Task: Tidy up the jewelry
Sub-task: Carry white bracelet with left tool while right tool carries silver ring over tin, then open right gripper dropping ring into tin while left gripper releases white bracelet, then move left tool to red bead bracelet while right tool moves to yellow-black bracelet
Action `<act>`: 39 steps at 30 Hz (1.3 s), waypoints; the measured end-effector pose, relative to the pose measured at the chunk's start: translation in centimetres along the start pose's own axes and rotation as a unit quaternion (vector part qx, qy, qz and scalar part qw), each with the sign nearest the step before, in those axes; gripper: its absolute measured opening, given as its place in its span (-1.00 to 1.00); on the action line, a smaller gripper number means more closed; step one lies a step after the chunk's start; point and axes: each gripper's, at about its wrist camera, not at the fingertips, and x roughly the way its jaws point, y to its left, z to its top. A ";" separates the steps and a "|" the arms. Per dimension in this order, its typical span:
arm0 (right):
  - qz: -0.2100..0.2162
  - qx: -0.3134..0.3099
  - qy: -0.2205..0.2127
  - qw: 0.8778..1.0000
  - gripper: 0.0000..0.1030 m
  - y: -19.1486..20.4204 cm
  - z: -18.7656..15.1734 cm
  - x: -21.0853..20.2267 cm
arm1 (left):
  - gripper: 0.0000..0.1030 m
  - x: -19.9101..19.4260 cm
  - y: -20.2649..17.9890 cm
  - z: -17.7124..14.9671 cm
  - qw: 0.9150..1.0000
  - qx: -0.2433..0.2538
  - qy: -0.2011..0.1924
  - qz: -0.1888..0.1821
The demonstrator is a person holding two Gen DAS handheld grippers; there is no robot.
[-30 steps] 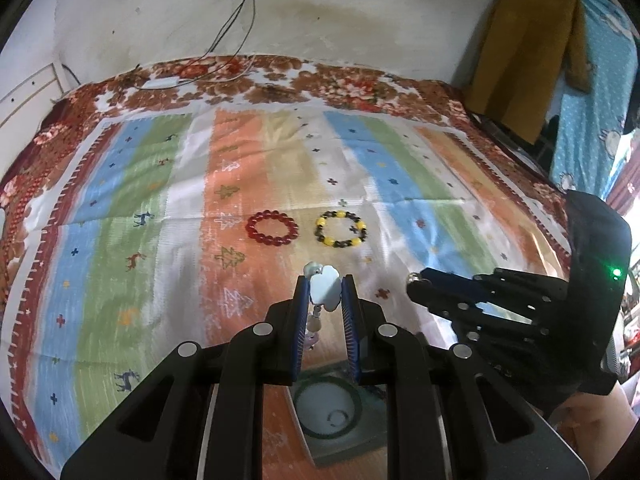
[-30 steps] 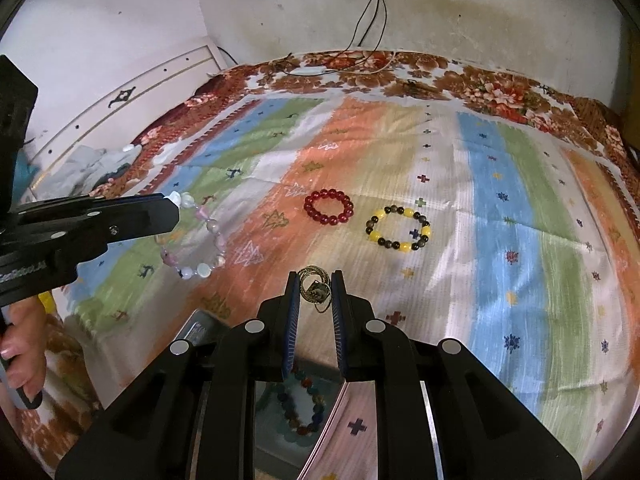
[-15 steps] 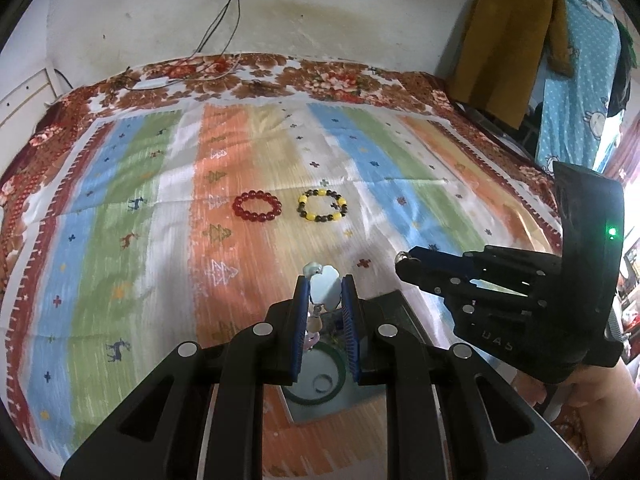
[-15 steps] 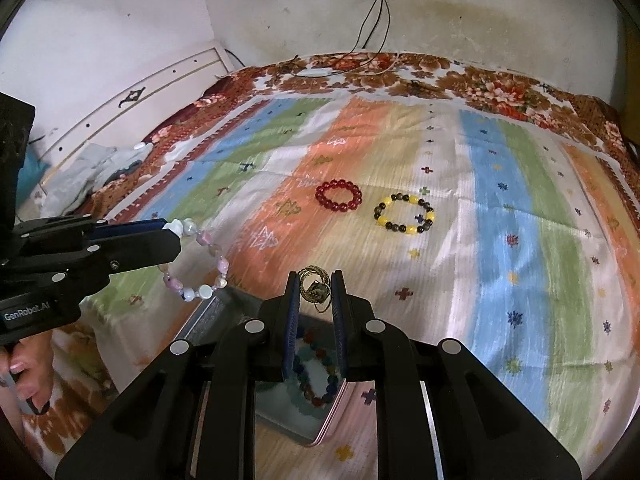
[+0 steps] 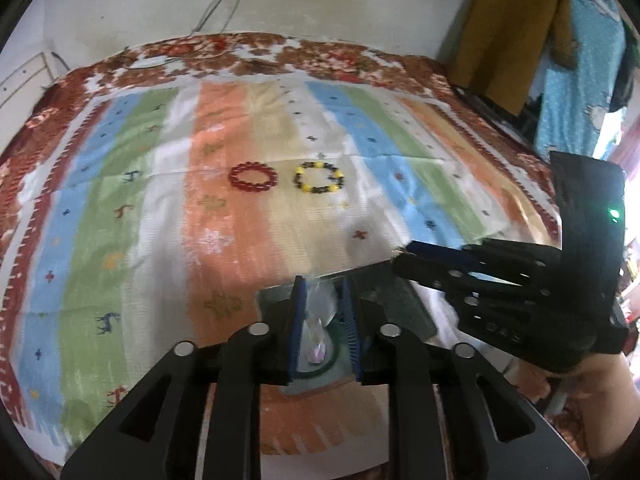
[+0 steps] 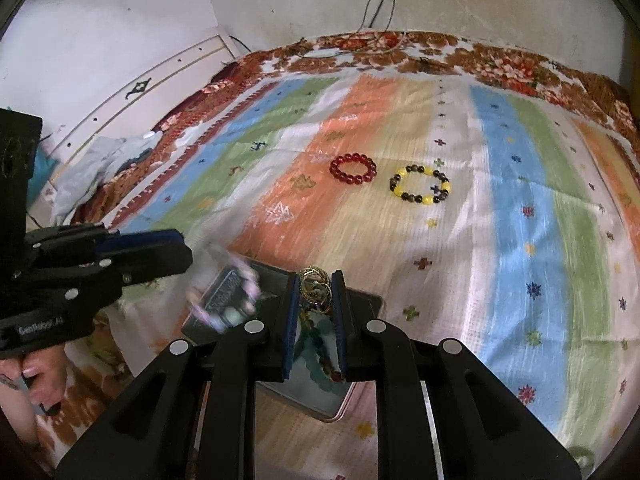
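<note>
both fingers pinch jewelry: l a blurred pale bracelet, r gold piece, box half hidden.

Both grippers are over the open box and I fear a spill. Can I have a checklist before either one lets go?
1. Left gripper shut on the pale bead bracelet: ok.
2. Right gripper shut on the gold pendant piece: ok.
3. Box beneath both loads: ok.
4. Pale bracelet hanging still: not ok, it is blurred.
5. Room left inside the box: cannot tell.
6. Red bracelet and yellow-black bracelet apart from the box: ok.
</note>
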 end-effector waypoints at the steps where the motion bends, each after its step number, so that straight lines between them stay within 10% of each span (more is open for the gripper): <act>1: 0.002 0.002 0.003 1.000 -0.59 -0.1 0.0 0.0 | -0.40 0.0 0.3 0.0 1.000 -0.007 -0.001 -0.002; 39: -0.084 0.040 0.004 0.996 0.24 -6.1 5.5 4.8 | 0.17 7.8 5.7 7.3 0.994 -0.035 0.010 0.099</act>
